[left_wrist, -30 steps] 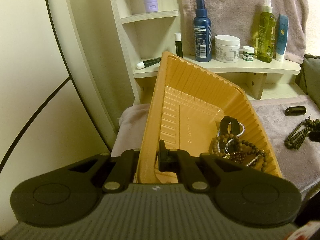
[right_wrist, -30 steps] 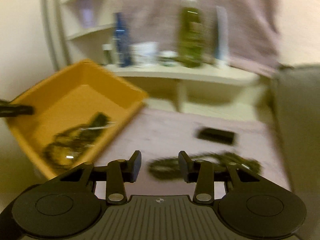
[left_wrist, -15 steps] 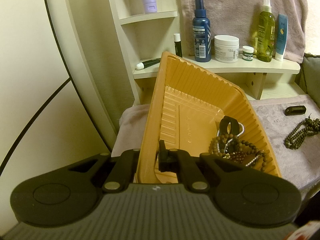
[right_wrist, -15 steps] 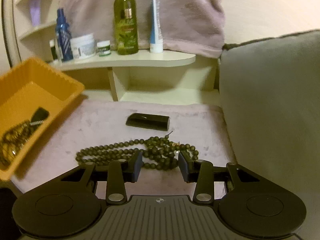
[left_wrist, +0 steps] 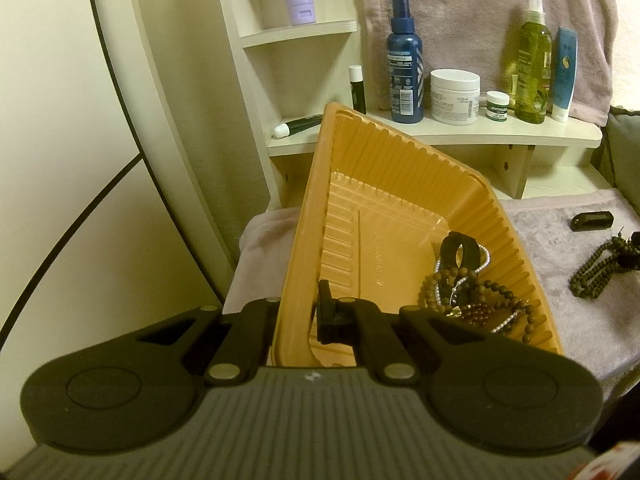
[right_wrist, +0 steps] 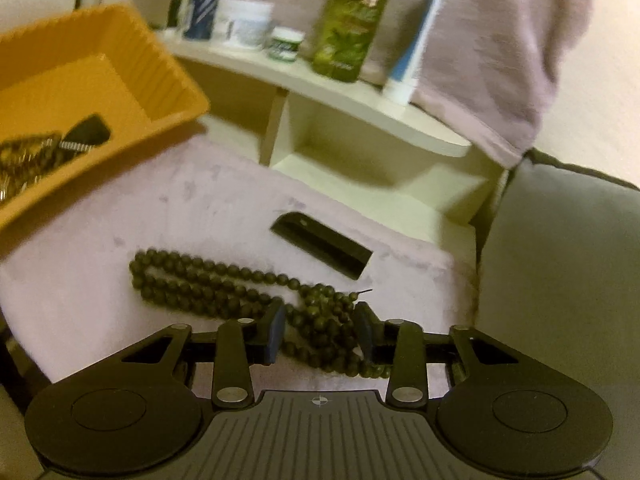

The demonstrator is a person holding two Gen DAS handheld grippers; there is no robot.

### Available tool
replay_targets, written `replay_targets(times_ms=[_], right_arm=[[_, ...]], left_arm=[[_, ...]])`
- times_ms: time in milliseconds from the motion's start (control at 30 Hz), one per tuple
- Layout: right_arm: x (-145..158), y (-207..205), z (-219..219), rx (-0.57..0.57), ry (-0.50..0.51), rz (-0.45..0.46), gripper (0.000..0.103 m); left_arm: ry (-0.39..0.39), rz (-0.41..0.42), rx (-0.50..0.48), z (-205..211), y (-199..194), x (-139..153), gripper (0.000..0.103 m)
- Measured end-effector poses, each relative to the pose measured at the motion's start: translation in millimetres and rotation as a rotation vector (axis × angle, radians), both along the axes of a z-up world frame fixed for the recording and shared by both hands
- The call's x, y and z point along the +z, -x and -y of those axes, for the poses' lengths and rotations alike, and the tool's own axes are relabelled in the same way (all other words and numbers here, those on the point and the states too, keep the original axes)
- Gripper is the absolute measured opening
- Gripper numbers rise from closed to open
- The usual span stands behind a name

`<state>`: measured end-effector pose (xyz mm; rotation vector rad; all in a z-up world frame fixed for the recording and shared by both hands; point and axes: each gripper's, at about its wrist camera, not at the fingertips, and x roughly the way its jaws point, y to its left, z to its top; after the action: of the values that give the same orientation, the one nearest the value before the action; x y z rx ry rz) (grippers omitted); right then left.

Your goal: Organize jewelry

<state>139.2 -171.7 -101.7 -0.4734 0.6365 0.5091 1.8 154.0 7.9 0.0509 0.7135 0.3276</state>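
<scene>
Right tool (right_wrist: 320, 334), jaws closing, straddles the bead necklace (right_wrist: 224, 284), which trails leftward; left tool (left_wrist: 310, 316) clamps the tray (left_wrist: 400, 184).

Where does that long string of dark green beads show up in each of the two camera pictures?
Left wrist view: far right edge, on the mauve cloth, the bead string.
Right wrist view: low centre, its bunched end between the closing right gripper fingers.
Shared landmark: the orange tray, left of the beads in both.
</scene>
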Motion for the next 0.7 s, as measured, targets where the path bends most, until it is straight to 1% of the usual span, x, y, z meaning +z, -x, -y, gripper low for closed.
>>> replay_targets(times_ms=[33,100,200,267,400,700], right_arm=[[-1,1,-1,0.006,0.013,0.005,0.029],[-2,3,-1,0.007,0.026,0.015,0.014],[0,6,2,-0.006,0.010,0.014,0.007],[4,8,5,-0.014,-0.007,0.013,0.007],[20,15,12,-0.033,-0.056,0.046,0.007],[91,26,29,-0.052,-0.180,0.186,0.007]], left_arm=[[0.001,0.000,0.000,-1,0,0,0.004],[0.003,0.000,0.002,-1,0,-1,0.004],[0.003,0.001,0.003,-1,0,-1,0.004],[0.003,0.001,0.003,-1,0,-2,0.004],[0.003,0.001,0.003,-1,0,-2,0.004],[0.003,0.001,0.003,-1,0,-2,0.004]])
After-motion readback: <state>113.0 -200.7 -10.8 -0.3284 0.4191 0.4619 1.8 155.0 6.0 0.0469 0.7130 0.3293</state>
